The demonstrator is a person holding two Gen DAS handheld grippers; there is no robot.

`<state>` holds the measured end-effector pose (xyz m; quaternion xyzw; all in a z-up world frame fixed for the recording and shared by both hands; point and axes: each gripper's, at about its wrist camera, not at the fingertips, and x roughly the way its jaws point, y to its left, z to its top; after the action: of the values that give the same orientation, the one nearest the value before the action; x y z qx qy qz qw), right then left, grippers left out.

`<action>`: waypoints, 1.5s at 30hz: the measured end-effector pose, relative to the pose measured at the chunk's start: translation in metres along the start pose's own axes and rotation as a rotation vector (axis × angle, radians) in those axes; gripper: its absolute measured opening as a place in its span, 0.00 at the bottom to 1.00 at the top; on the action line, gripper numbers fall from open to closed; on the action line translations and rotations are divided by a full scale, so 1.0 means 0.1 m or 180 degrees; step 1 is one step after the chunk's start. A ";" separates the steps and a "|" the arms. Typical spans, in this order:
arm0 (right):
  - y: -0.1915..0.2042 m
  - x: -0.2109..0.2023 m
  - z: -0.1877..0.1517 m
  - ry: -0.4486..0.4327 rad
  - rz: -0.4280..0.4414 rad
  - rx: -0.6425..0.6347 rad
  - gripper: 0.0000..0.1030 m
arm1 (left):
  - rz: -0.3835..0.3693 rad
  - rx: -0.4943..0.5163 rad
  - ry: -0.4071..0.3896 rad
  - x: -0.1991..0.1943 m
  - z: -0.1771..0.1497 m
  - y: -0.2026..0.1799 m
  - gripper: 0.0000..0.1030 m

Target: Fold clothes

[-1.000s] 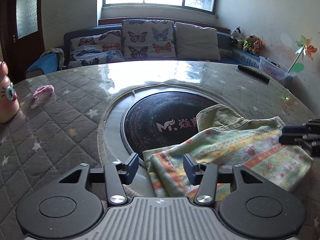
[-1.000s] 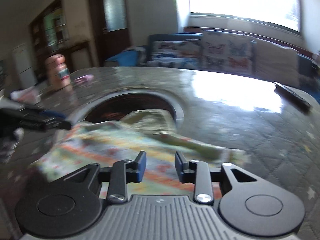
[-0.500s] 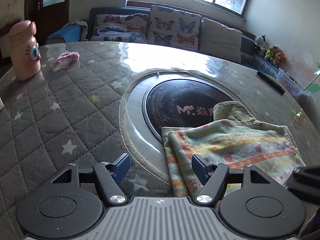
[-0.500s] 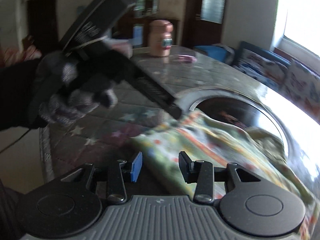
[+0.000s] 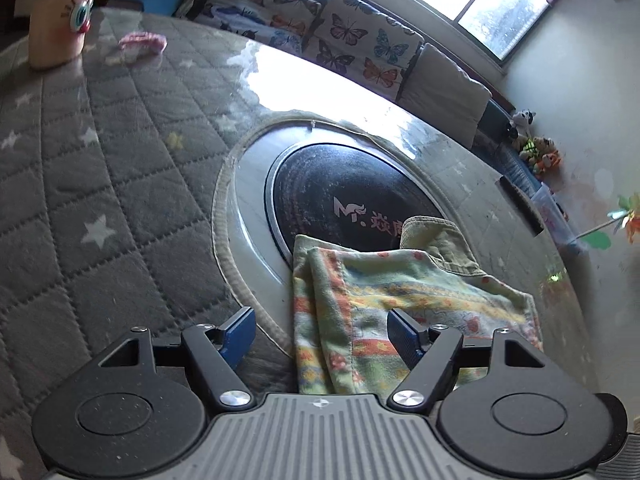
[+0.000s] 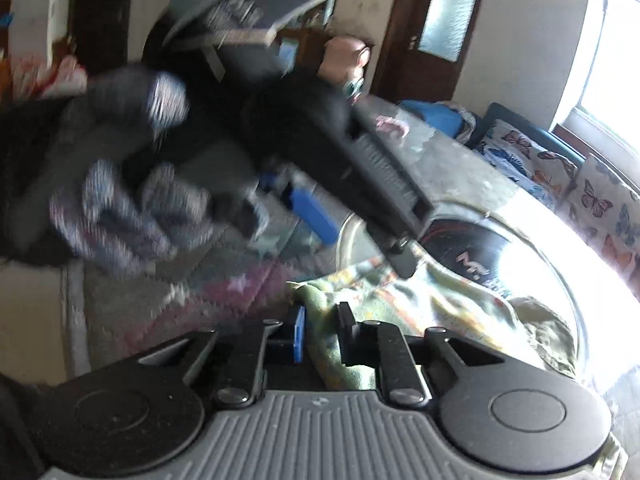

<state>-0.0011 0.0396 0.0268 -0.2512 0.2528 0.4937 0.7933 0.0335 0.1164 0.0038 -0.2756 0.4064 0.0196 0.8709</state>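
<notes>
Folded garment (image 5: 404, 300) — striped and floral, lying on the tabletop (image 5: 100, 184), partly over the dark round plate (image 5: 344, 196) at its centre. Left hand-held gripper (image 5: 322, 330): jaws spread and opening, the garment's near edge between them, pads clear of it. Right hand-held gripper (image 6: 320, 330): jaws closing, pinching a fold of the garment. Pink bottle (image 5: 60, 20) — far edge.

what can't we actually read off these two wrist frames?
- Near edge of the patterned garment: left wrist view, hidden under the left gripper body.
- Pad contact of the closing right gripper on the garment fold between its fingers: right wrist view, motion blur.
- Gloved hand: right wrist view, smeared; grip unreadable.
- Printed logo on the black disc: left wrist view, half covered by garment.
</notes>
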 end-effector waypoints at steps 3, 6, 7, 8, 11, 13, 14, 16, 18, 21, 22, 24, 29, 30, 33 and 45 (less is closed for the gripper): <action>-0.10 -0.13 0.02 -0.0123 0.0012 0.0199 0.11 | -0.0090 -0.0199 0.0058 0.01 0.01 0.01 0.73; -0.19 -0.25 0.01 -0.0219 0.0019 0.0350 0.11 | -0.0193 -0.0404 0.0137 0.04 0.01 0.01 0.71; -0.21 -0.28 0.00 -0.0244 0.0023 0.0382 0.11 | -0.0249 -0.0477 0.0167 0.06 0.01 0.00 0.71; -0.21 -0.31 -0.02 -0.0263 0.0028 0.0406 0.11 | -0.0312 -0.0545 0.0199 0.09 0.01 0.00 0.70; -0.21 -0.37 -0.09 -0.0295 0.0047 0.0450 0.11 | -0.0396 -0.0706 0.0261 0.16 0.00 0.00 0.50; -0.23 -0.41 -0.13 -0.0309 0.0071 0.0473 0.11 | -0.0426 -0.0794 0.0292 0.19 0.00 0.01 0.34; -0.23 -0.43 -0.15 -0.0312 0.0080 0.0485 0.11 | -0.0448 -0.0835 0.0316 0.21 -0.01 0.03 0.25; -0.25 -0.45 -0.18 -0.0306 0.0099 0.0523 0.11 | -0.0448 -0.0862 0.0340 0.25 -0.02 0.04 0.18; -0.27 -0.46 -0.19 -0.0292 0.0133 0.0577 0.12 | -0.0439 -0.0836 0.0332 0.26 -0.02 0.03 0.13; -0.40 -0.48 -0.17 -0.0295 0.0143 0.0748 0.20 | -0.0436 -0.0791 0.0316 0.27 -0.02 0.02 0.12; -0.45 -0.51 -0.20 -0.0292 0.0076 0.0806 0.22 | -0.0436 -0.0781 0.0315 0.27 -0.01 0.02 0.12; -0.55 -0.59 -0.30 -0.0281 -0.0090 0.0918 0.23 | -0.0429 -0.0763 0.0305 0.28 -0.02 0.01 0.12; -1.03 -0.73 -0.67 -0.0137 -0.0789 0.1482 0.24 | -0.0417 -0.0724 0.0285 0.29 -0.02 0.00 0.12; -1.13 -0.76 -0.76 -0.0122 -0.0931 0.1618 0.24 | -0.0413 -0.0717 0.0285 0.29 -0.02 -0.01 0.12; -1.41 -0.82 -0.98 -0.0096 -0.1273 0.1901 0.24 | -0.0394 -0.0695 0.0276 0.29 -0.02 -0.02 0.12; -1.88 -0.83 -1.38 -0.0098 -0.1583 0.2346 0.28 | -0.0320 -0.0550 0.0256 0.30 -0.01 -0.06 0.12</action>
<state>0.1167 -0.1767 0.0054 0.0025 0.3320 0.1685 0.9281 0.0547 0.1050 -0.0150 -0.3703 0.4236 -0.0002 0.8267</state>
